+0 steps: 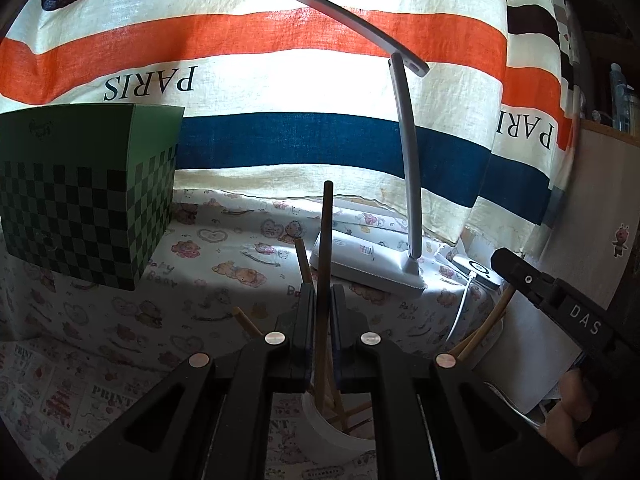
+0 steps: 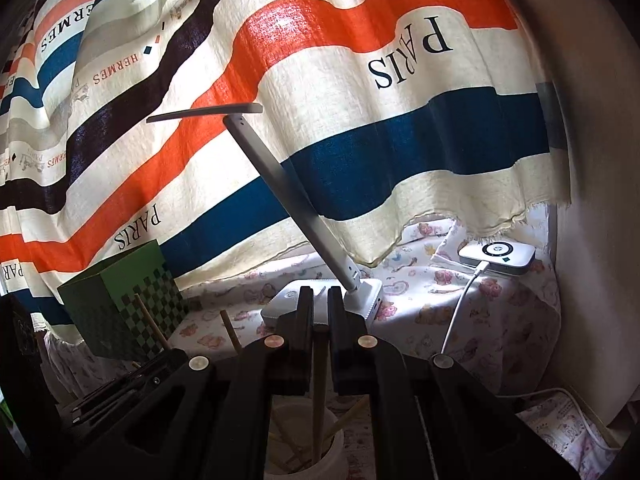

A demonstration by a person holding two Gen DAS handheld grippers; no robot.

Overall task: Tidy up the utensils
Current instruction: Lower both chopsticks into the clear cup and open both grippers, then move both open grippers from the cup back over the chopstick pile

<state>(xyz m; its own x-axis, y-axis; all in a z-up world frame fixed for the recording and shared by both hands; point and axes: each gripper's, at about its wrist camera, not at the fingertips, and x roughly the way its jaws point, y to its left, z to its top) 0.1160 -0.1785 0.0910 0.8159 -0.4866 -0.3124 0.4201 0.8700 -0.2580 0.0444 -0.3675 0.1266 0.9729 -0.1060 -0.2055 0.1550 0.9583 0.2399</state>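
A white cup (image 1: pixel 320 420) stands right below my left gripper (image 1: pixel 322 290) with several wooden chopsticks leaning in it. The left gripper is shut on a dark brown chopstick (image 1: pixel 326 220) that stands upright, its lower end down in the cup. My right gripper (image 1: pixel 504 260) comes in from the right edge, with a hand behind it. In the right wrist view, the right gripper (image 2: pixel 320 292) is shut on a lighter chopstick (image 2: pixel 319 380). That chopstick's top sits between the fingers and its lower end reaches into the cup (image 2: pixel 332 452).
A green checkered box (image 1: pixel 80 200) stands at the left on the printed tablecloth. A white desk lamp (image 1: pixel 408 160) rises behind the cup on a flat base. A white charger (image 2: pixel 496 256) with a cable lies at the back right. A striped curtain (image 2: pixel 360 140) hangs behind.
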